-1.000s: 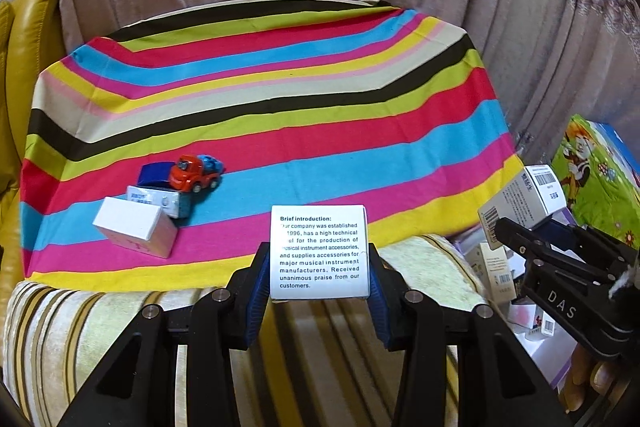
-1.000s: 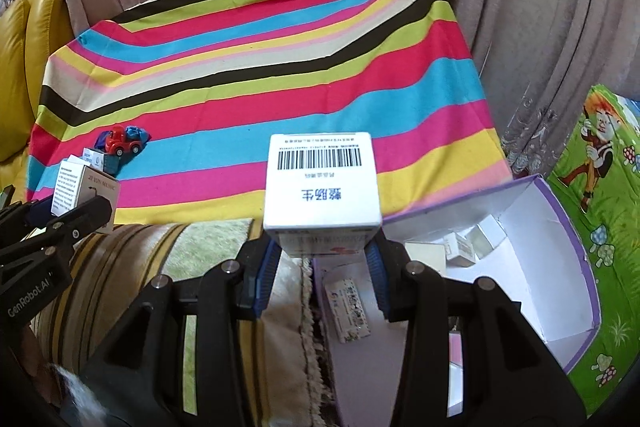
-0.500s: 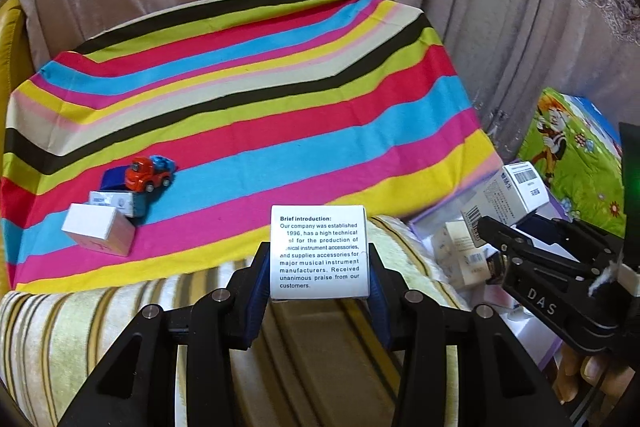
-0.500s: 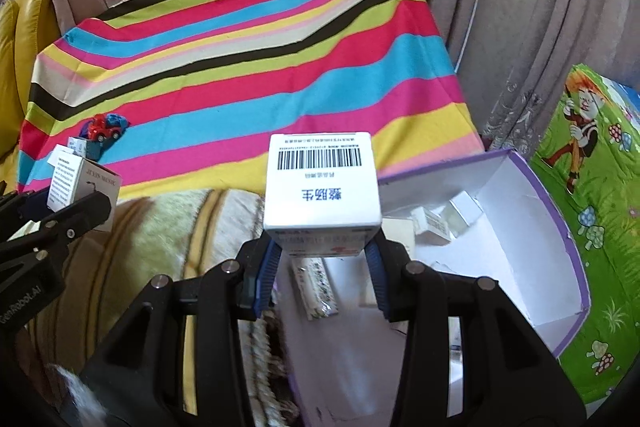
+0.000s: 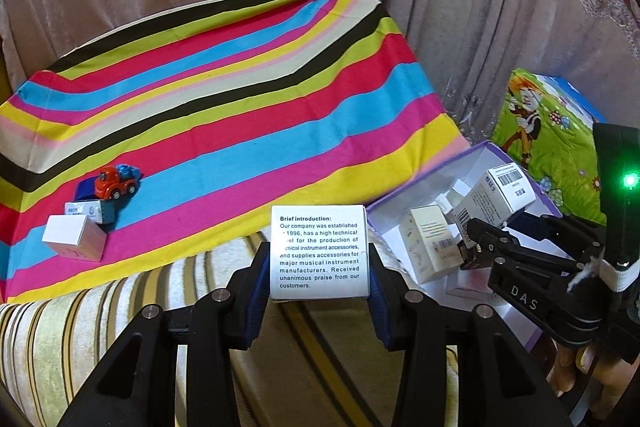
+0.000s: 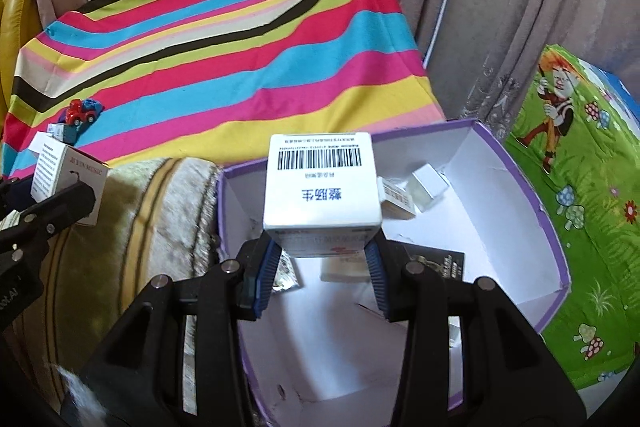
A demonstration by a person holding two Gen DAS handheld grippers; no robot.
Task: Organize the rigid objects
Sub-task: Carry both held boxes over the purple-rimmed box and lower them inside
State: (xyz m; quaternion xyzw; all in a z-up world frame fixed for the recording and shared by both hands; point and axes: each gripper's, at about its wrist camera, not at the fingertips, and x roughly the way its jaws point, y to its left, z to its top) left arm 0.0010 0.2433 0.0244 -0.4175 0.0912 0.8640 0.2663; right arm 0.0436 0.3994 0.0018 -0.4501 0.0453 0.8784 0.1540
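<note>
My left gripper is shut on a white box with English print, held above the striped sofa edge, left of the purple-rimmed box. My right gripper is shut on a white barcode box, held over the open purple-rimmed box. The same barcode box shows in the left wrist view. Several small boxes lie inside the purple-rimmed box. A red toy truck, a blue-white box and a white box sit on the striped cloth.
A green cartoon-printed box lid lies right of the purple-rimmed box. Curtains hang behind. A yellow cushion is at the far left. The striped sofa seat runs along the front.
Both grippers have moved right with their boxes. The right gripper now hangs over the purple-rimmed box; the toy truck and boxes on the cloth have slid left in view.
</note>
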